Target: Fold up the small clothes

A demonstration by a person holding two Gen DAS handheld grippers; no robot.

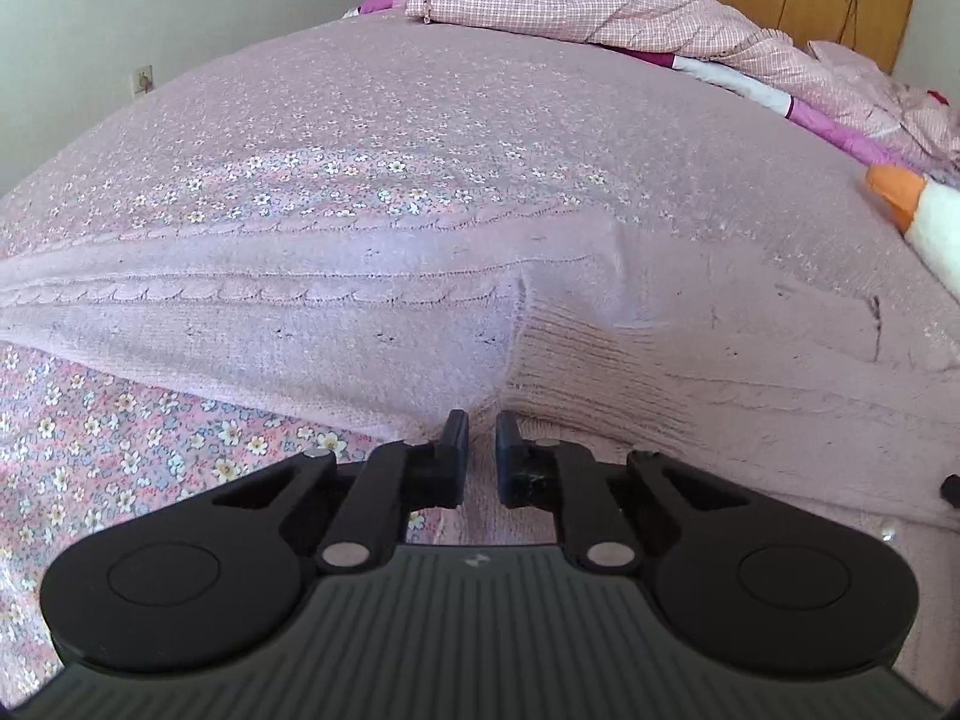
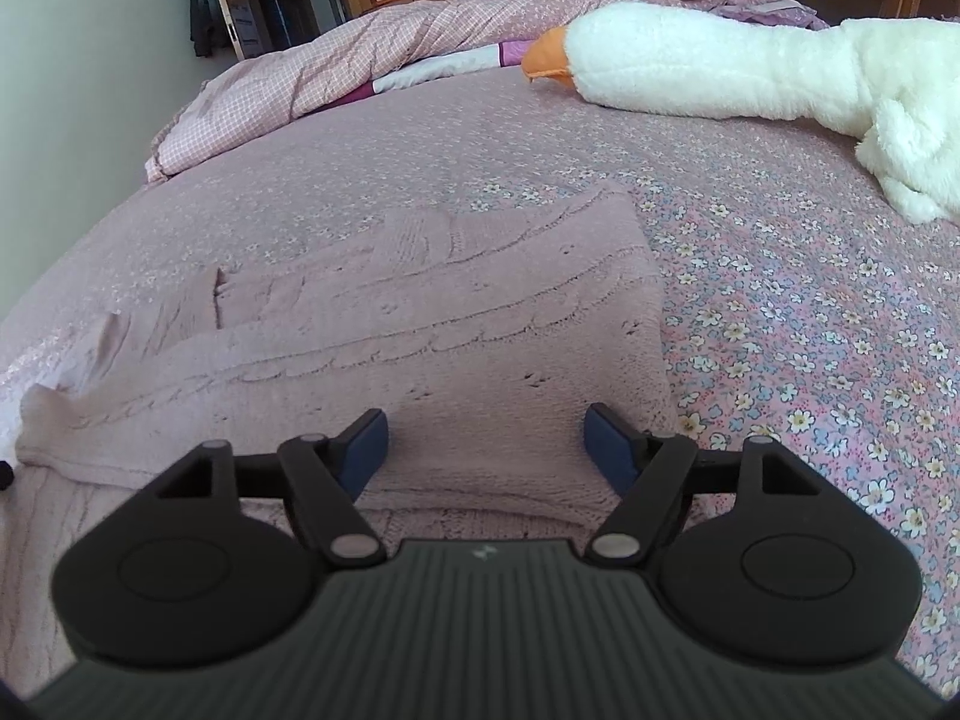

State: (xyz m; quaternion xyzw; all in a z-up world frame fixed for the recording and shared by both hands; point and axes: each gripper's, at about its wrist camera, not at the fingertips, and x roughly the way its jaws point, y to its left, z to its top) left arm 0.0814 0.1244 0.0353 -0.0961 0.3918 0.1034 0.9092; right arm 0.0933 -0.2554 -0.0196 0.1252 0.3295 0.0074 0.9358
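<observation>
A pale pink cable-knit sweater [image 1: 312, 324] lies on the bed with its sleeves folded across the body. In the left wrist view its ribbed cuff [image 1: 588, 372] sits just right of my left gripper [image 1: 481, 423], whose fingers are nearly together and pinch a gathered fold of the knit near the cuff. In the right wrist view the sweater [image 2: 420, 324] spreads ahead as a folded panel, a ribbed cuff [image 2: 414, 234] lying at its far side. My right gripper [image 2: 486, 438] hovers low over the sweater's near edge, wide open, with nothing between its fingers.
The bed has a pink flowered sheet [image 2: 810, 312]. A white plush goose [image 2: 750, 72] with an orange beak lies at the far right, its beak [image 1: 894, 189] also showing in the left view. A rumpled pink checked quilt [image 1: 576, 6] lies at the head. Wooden wardrobes stand behind.
</observation>
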